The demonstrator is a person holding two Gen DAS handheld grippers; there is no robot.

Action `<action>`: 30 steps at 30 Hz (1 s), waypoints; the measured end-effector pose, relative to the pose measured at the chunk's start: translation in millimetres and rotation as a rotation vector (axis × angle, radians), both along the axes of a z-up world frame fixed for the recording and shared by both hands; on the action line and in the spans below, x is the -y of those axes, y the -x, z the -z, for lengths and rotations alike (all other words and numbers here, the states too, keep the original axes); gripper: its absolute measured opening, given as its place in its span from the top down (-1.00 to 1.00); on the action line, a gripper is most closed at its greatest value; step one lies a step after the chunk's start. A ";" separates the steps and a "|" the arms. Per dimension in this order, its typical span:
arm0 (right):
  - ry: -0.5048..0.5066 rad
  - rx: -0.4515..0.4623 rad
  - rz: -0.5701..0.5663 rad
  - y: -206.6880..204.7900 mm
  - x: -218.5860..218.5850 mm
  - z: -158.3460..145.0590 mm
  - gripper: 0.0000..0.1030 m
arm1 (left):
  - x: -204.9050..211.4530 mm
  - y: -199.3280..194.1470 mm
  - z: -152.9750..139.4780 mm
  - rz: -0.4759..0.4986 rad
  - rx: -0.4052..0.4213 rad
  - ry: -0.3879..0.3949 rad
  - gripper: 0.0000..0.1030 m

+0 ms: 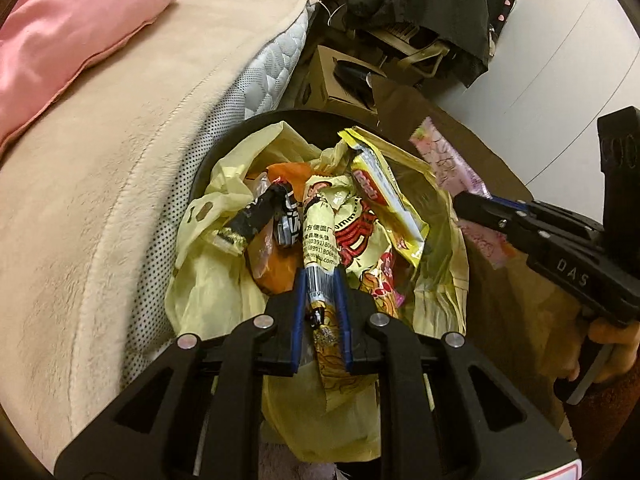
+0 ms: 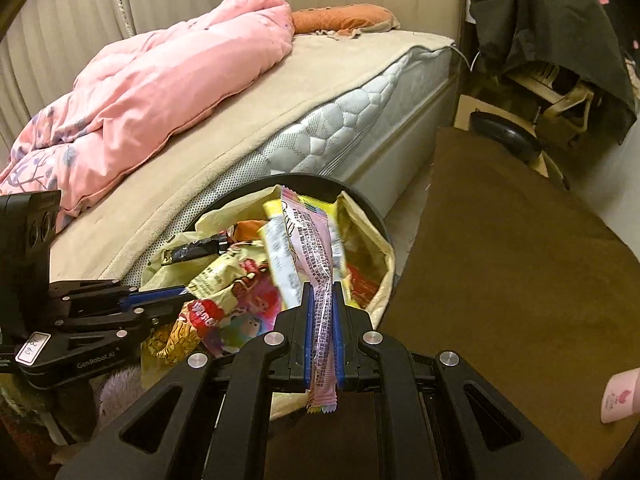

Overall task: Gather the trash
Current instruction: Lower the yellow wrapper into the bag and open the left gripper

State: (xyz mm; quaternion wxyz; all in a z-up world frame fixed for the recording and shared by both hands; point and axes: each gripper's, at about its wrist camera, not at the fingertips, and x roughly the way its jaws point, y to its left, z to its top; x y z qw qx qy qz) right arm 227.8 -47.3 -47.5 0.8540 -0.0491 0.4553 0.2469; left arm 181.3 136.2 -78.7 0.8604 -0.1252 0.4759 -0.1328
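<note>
A black round bin [image 1: 224, 136] with a pale yellow liner [image 1: 224, 168] stands beside the bed, full of snack wrappers. My left gripper [image 1: 320, 276] is shut on a yellow printed wrapper [image 1: 320, 240] and holds it over the bin. My right gripper [image 2: 322, 288] is shut on a pink wrapper [image 2: 316, 248] and holds it over the bin's near rim [image 2: 372, 208]. In the left wrist view the right gripper [image 1: 464, 200] shows at the right with the pink wrapper [image 1: 444, 156]. In the right wrist view the left gripper [image 2: 176, 296] reaches in from the left.
A bed [image 2: 304, 80] with a beige blanket and pink quilt [image 2: 152, 80] lies left of the bin. A brown rug [image 2: 520, 240] covers the floor at right. A cardboard box [image 1: 332, 80], a chair draped in dark clothes [image 1: 420, 8] and a pink object [image 2: 620, 400] are nearby.
</note>
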 end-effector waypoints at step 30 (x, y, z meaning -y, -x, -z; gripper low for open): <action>0.109 -0.006 -0.088 -12.7 -9.4 38.6 0.81 | -8.4 -28.5 8.6 -0.021 0.019 -0.018 0.78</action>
